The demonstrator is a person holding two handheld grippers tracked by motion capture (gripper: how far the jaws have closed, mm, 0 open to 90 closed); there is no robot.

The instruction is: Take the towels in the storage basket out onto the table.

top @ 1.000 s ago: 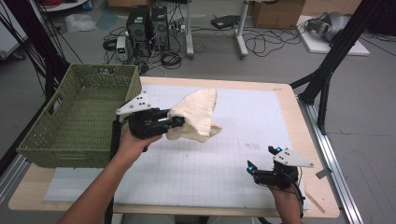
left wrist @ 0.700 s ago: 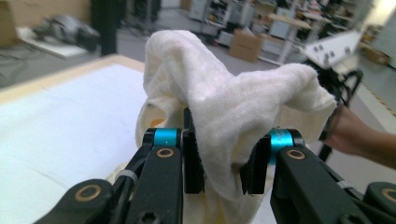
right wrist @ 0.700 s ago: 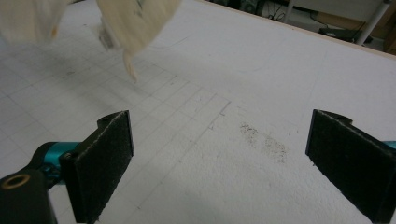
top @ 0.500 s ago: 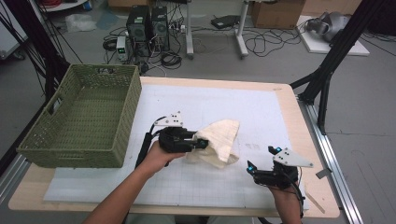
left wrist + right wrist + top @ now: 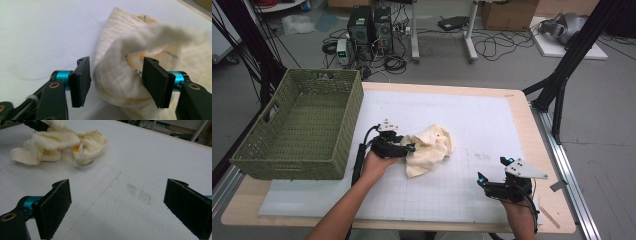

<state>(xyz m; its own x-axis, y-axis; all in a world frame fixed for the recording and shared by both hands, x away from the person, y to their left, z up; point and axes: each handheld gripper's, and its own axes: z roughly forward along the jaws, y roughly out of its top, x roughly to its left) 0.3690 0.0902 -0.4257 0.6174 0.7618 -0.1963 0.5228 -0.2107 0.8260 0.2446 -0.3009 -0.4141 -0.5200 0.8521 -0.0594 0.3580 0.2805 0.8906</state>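
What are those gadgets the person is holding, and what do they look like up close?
Each hand-held gripper, left and right, is black, with two flat black padded jaws on turquoise metal collars. A grey three-cornered plate tops each, and a black cable trails from it. The forearms are bare, without sleeves.

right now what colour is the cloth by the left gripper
Cream, with small orange patches on the cloth; the right gripper view shows it best.

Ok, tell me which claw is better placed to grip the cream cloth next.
Left. The left claw already has its jaws open on either side of a fold of the cream cloth. The right claw sits open near the front right of the white mat, well apart from the cloth.
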